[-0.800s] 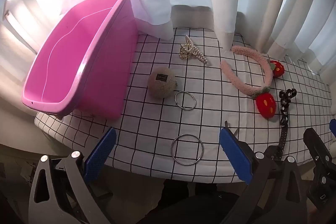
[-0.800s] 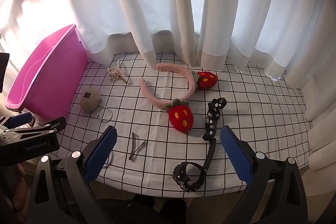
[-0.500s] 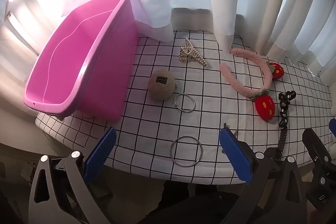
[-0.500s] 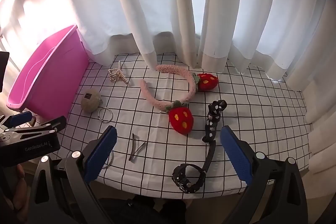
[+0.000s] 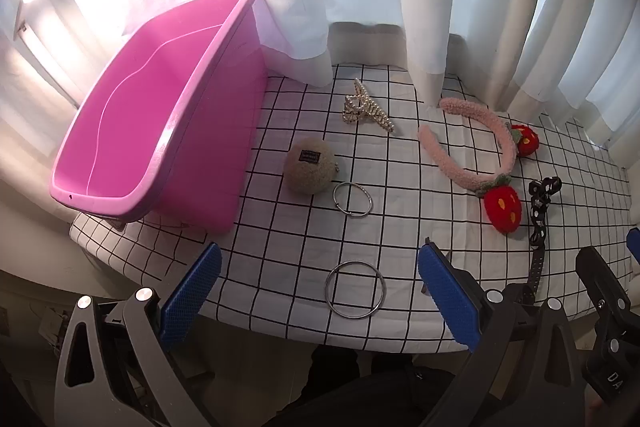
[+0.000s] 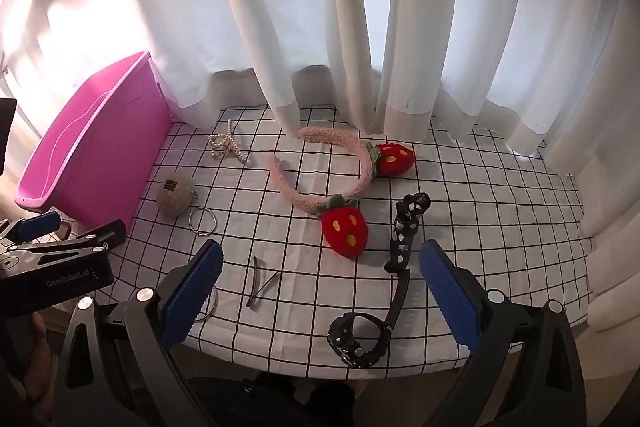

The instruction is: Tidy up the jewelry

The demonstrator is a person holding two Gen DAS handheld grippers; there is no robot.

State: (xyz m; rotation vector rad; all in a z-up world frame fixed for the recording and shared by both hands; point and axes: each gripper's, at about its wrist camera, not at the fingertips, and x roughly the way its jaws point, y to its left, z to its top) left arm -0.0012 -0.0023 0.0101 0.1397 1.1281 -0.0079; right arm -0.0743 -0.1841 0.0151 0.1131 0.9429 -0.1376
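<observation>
Jaws: left gripper [image 5: 318, 297] and right gripper [image 6: 320, 291] both spread wide, holding nothing, hovering at the desk's [image 6: 500, 195] near edge.
Large ring [image 5: 355, 289]: flat between left blue pads [image 5: 192, 293].
Watch [image 6: 358, 339]: black, at front edge between right pads.
Headband [image 6: 332, 167]: pink, strawberry ends, mid-cloth.
Pearl clip [image 5: 366, 107]: near curtain.
Pink bin [image 5: 152, 107]: far left, beside fuzzy ball [image 5: 310, 167] and small ring [image 5: 352, 199].
</observation>
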